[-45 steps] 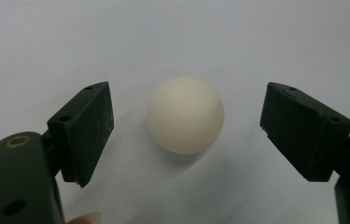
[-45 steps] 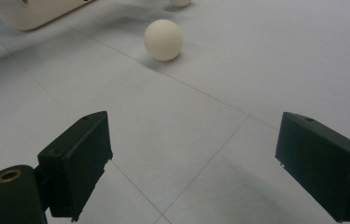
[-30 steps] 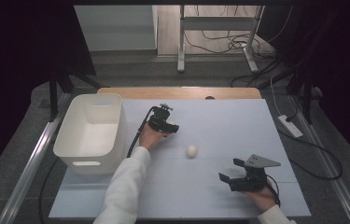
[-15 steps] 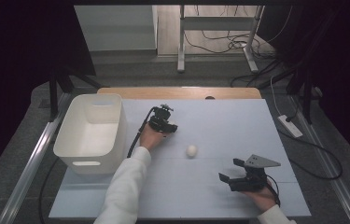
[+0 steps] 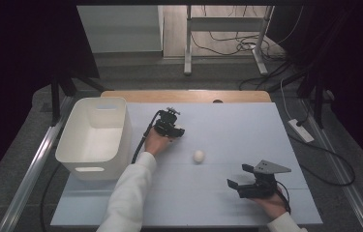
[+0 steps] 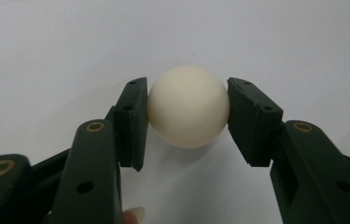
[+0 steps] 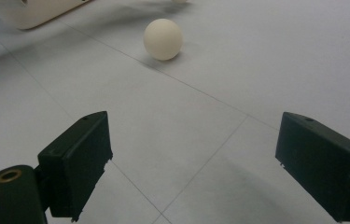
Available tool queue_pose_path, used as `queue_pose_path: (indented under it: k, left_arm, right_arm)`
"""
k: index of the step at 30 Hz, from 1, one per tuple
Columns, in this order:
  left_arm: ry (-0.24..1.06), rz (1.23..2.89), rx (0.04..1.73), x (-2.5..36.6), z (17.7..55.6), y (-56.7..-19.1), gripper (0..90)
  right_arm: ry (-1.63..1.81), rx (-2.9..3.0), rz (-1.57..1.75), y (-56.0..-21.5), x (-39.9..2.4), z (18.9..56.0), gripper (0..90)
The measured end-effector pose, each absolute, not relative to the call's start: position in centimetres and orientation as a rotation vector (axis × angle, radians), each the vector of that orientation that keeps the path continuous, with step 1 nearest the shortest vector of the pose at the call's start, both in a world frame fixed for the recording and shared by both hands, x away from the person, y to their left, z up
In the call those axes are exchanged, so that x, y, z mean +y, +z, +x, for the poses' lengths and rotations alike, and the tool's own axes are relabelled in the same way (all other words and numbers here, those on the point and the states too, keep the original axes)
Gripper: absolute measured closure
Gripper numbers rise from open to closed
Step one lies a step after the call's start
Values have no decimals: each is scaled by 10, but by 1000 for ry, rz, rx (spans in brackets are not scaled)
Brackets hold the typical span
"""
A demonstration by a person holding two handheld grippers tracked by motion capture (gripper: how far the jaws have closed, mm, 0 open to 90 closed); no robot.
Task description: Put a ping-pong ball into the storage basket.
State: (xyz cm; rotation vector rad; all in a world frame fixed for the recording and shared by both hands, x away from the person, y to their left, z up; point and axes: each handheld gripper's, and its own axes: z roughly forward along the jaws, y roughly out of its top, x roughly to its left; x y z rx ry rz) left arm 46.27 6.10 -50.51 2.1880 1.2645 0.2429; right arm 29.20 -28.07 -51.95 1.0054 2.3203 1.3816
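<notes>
Centrally in the left gripper view, the left gripper (image 6: 188, 109) clamps a cream ball (image 6: 188, 106); being round, it shows no long axis or heading. Lower right in the high view, the right gripper (image 5: 239, 180) gapes empty, a second ball (image 5: 198, 155) lying upper left of it.

My left tongs (image 6: 187, 109) have just closed: the jaws that stood apart a second ago now press on both sides of a cream ball (image 6: 188, 106) sitting between them on the bench (image 6: 280, 42).
</notes>
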Motion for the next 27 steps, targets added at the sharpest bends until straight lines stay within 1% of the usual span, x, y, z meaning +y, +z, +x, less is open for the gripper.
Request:
queue_pose_path:
  k: [27]
  left_arm:
    - [278,2157,1198,65,448,-485,509]
  right_arm:
    - [1383,2318,1004,-519,-281,292,104]
